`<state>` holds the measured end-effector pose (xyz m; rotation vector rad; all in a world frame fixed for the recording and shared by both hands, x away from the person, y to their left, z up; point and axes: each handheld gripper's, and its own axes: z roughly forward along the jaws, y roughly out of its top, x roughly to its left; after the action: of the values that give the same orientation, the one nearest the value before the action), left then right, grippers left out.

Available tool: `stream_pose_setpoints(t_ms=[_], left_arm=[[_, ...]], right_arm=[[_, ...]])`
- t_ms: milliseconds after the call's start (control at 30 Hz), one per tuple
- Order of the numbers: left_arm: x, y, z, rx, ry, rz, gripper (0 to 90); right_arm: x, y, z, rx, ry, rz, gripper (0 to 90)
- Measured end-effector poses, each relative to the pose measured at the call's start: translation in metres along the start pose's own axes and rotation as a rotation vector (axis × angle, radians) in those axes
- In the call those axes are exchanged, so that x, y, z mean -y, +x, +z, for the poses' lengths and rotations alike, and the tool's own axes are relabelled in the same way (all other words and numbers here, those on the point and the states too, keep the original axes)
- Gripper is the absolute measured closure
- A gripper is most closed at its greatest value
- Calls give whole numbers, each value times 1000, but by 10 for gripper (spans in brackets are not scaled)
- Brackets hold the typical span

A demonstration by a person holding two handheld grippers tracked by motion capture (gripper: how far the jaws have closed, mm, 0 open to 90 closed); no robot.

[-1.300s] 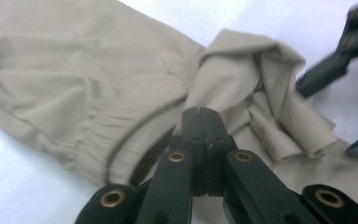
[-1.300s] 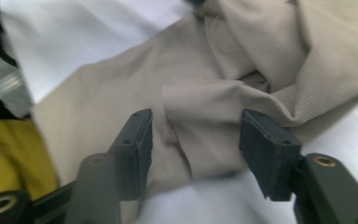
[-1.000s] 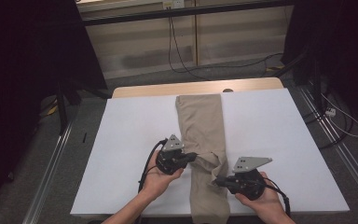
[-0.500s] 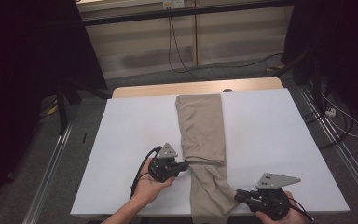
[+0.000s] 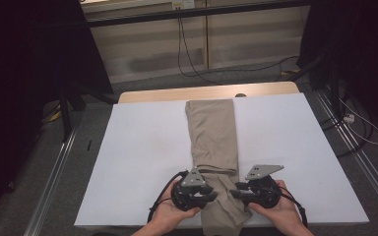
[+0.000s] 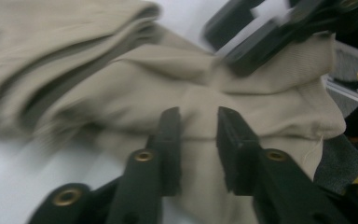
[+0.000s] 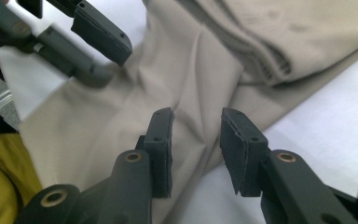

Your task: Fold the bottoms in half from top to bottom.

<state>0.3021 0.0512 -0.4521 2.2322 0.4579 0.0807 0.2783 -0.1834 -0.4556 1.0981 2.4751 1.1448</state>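
Note:
Khaki trousers (image 5: 211, 132), folded into a long strip, run from the far edge of the white table cover (image 5: 138, 157) to its near edge, where the cloth is rumpled (image 5: 224, 206). My left gripper (image 5: 213, 191) and right gripper (image 5: 234, 191) face each other across that rumpled end. Both pairs of jaws have just been opening. In the left gripper view the jaws (image 6: 198, 116) stand apart over the cloth (image 6: 135, 88), pressing nothing, with the right gripper (image 6: 261, 42) beyond. The right gripper view has its jaws (image 7: 196, 119) apart above the cloth (image 7: 205, 56), the left gripper (image 7: 98, 32) opposite.
A strip of bare wooden tabletop (image 5: 167, 94) lies beyond the white cover. Metal rails (image 5: 54, 187) run along both sides of the table, and cables (image 5: 359, 128) trail on the floor at the right. Wide white surface lies left and right of the trousers.
Both grippers have drawn in toward each other at the near end of the trousers; the right one came back from the near right corner. Their jaws now stand apart.

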Motion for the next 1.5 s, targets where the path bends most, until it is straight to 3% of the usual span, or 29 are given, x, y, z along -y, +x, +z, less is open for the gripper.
stream_pose_setpoints(t_ms=[67, 100, 133, 167, 233, 300, 400, 467, 600, 767, 900, 1000, 1100, 1167, 1200, 1267, 1367, 1500], left_arm=[[-3, -5, 10, 5, 15, 37, 620], [-4, -8, 16, -18, 40, 63, 603], [-5, -8, 19, -5, 40, 74, 595], [-5, -11, 23, -24, 38, 105, 599], [-5, -13, 24, -24, 34, 145, 674], [-4, -14, 21, -24, 37, 134, 892], [-5, -13, 16, 12, 50, 105, 900], [-6, -13, 7, 45, 31, 77, 900], [-4, -17, -16, 82, 15, 69, 900], [2, -25, -45, 84, -8, 55, 900], [7, -29, -64, 83, -30, 41, 900], [9, -25, -69, 113, -29, 18, 900], [18, -23, -53, 112, 20, -11, 900], [23, -22, -43, 101, 49, -17, 900], [23, -21, -40, 74, 54, -11, 900], [19, -16, -34, 71, 42, -25, 900], [9, -9, -23, 38, 33, -32, 900], [3, 2, -3, 6, 57, -39, 900]], right_arm=[[4, 1, 1, 1, 21, -2, 800], [5, 1, 1, -8, 20, 2, 866], [7, 1, -1, -23, 16, 14, 883], [8, 2, -2, -24, 17, 21, 890], [9, 5, -5, -40, 12, 26, 894], [11, 10, -8, -63, 3, 42, 895], [11, 17, -16, -87, -23, 57, 896], [12, 22, -22, -100, -41, 69, 895], [14, 30, -33, -123, -82, 82, 895], [20, 42, -40, -141, -93, 110, 896], [24, 55, -43, -193, -104, 143, 896], [32, 62, -43, -202, -94, 144, 896], [42, 60, -38, -166, -44, 155, 893], [46, 59, -36, -84, 2, 123, 888], [48, 58, -36, -56, 12, 114, 888], [47, 56, -40, 25, -11, 81, 893], [42, 47, -41, 52, -28, 78, 890], [39, 34, -31, 95, 12, 85, 825]])
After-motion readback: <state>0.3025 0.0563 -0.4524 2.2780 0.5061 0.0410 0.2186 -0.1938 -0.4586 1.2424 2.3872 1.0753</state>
